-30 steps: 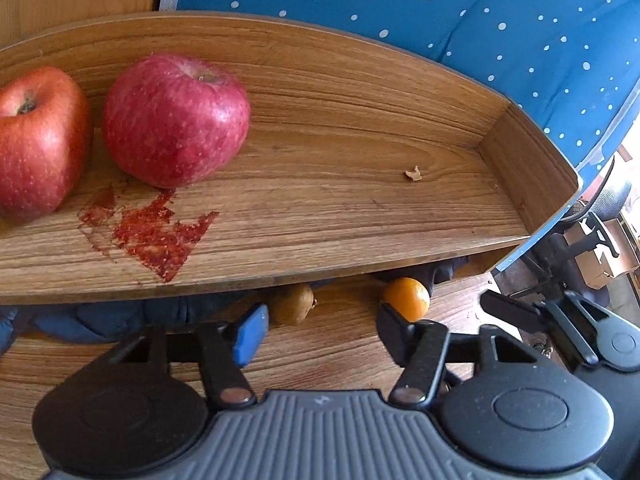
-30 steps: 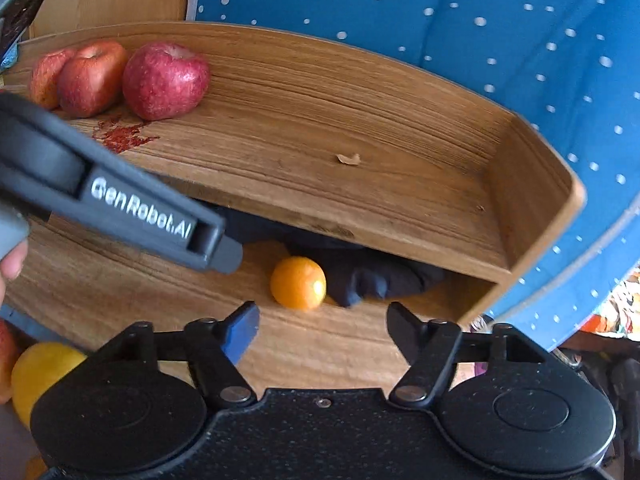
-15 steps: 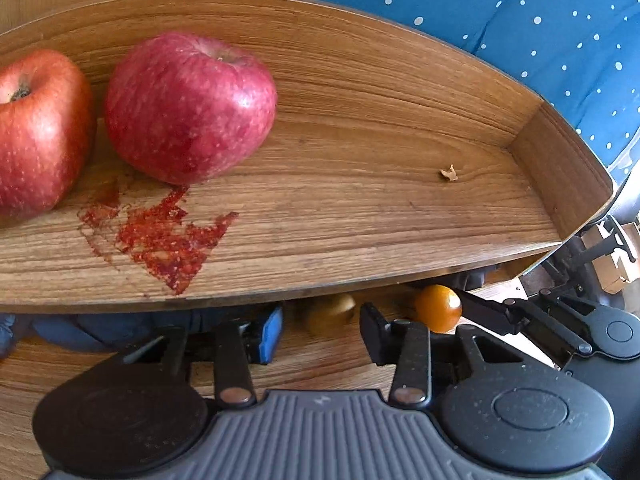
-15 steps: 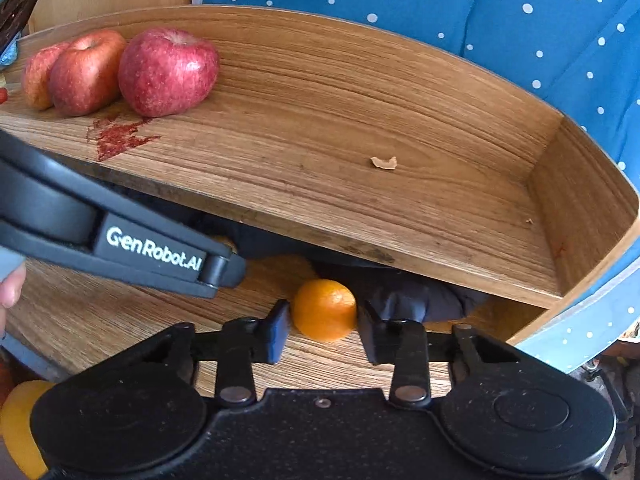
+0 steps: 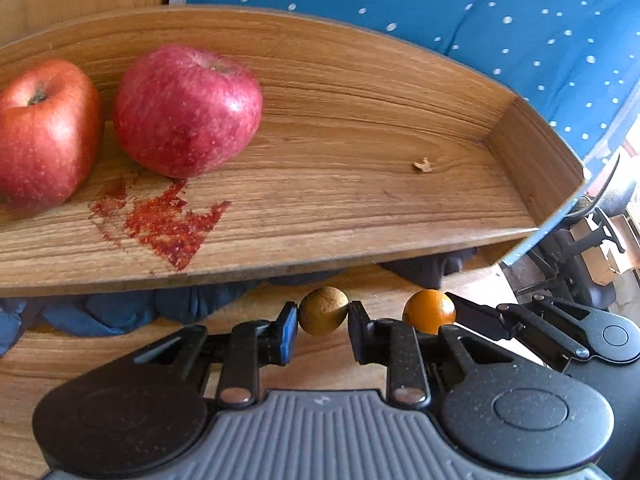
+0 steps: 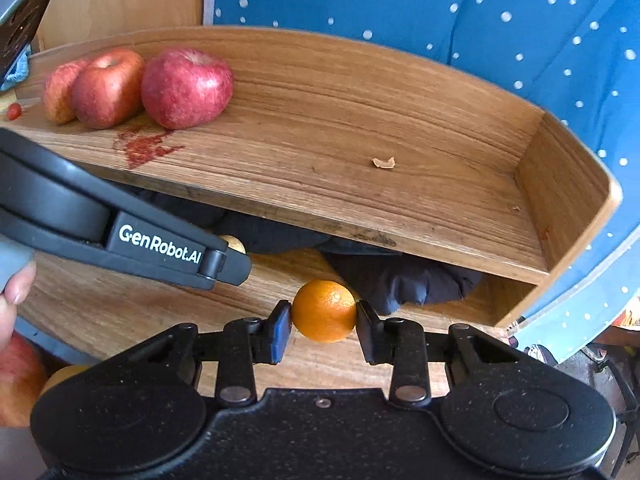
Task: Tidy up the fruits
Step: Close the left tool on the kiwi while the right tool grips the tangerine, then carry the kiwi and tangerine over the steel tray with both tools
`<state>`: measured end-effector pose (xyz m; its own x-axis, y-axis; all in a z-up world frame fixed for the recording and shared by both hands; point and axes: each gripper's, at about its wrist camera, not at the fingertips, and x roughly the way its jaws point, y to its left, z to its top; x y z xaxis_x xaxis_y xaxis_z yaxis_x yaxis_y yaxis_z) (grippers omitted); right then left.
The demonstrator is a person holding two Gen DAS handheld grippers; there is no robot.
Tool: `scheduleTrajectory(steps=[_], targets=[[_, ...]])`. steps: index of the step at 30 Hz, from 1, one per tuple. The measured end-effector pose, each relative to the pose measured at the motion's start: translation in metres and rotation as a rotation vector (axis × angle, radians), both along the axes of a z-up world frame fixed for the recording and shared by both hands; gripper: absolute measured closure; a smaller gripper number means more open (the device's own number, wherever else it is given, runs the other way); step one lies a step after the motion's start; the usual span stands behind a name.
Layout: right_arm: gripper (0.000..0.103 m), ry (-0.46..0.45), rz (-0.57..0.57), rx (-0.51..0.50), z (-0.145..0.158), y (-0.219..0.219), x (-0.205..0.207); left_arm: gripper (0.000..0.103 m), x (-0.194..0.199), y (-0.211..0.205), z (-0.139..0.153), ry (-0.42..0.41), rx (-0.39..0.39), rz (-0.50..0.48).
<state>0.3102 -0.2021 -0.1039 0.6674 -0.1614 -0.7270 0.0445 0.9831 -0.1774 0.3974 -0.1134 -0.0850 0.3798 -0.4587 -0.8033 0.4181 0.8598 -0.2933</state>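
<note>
On the lower shelf beneath the apple tray (image 6: 400, 208), left gripper (image 5: 323, 322) pinching a small brown fruit (image 5: 323, 310), right gripper (image 6: 323, 326) clamping the orange (image 6: 324, 310); both light, round, slippery, best squeezed across the middle.

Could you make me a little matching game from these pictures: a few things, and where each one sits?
Things:
1. orange
2. small brown fruit
3. red apples
4. dry crumb

Places:
A. far left of the upper wooden shelf
B. between the left tongs
C. alone, right part of the upper shelf
D. between the right tongs

Pairs: 1-D, 2-B, 3-A, 4-C
</note>
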Motion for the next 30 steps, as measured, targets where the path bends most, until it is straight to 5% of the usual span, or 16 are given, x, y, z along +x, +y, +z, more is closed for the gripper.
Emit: scheduleTrajectory(steps=[16, 30], targets=[[0.066, -0.117, 0.114, 0.021, 0.044, 0.045, -0.076, 0.074, -0.057, 0.051, 0.05, -0.068, -0.021, 0.118], [0.066, -0.092, 0.335, 0.088, 0.043, 0.097, -0.114, 0.074, -0.112, 0.125, 0.062, -0.074, 0.007, 0.316]])
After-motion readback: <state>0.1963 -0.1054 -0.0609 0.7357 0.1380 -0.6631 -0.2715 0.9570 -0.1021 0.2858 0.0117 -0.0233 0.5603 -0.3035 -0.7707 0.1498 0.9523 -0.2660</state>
